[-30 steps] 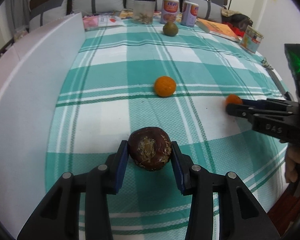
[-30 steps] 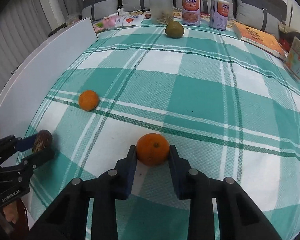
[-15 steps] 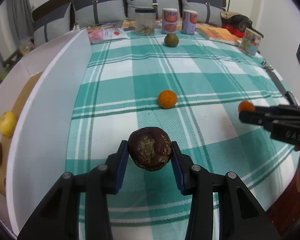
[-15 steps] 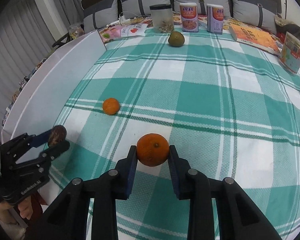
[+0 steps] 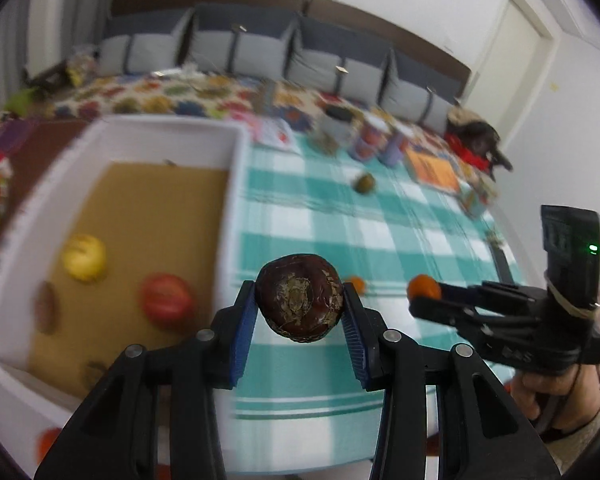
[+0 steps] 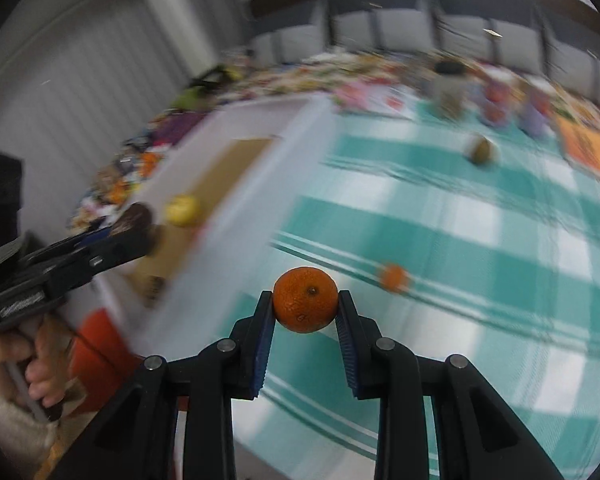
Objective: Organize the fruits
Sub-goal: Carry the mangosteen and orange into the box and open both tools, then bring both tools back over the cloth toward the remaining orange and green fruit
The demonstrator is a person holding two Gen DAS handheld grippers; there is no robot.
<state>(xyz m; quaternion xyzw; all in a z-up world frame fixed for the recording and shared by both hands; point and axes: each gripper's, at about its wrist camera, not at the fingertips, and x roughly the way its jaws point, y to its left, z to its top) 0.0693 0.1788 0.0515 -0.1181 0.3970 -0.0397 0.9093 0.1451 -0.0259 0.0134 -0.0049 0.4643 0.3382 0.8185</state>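
Left wrist view: left gripper [image 5: 299,307] clamps the firm, light dark brown fruit [image 5: 299,299] across its middle, right gripper [image 6: 305,307] likewise squeezing a soft-skinned orange [image 6: 305,299].

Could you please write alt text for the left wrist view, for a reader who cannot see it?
The left gripper holds a dark brown wrinkled round fruit above the edge of a white box with a brown cardboard floor, which contains a yellow fruit and a red fruit. At right, the right gripper carries a small orange over the teal checked tablecloth.
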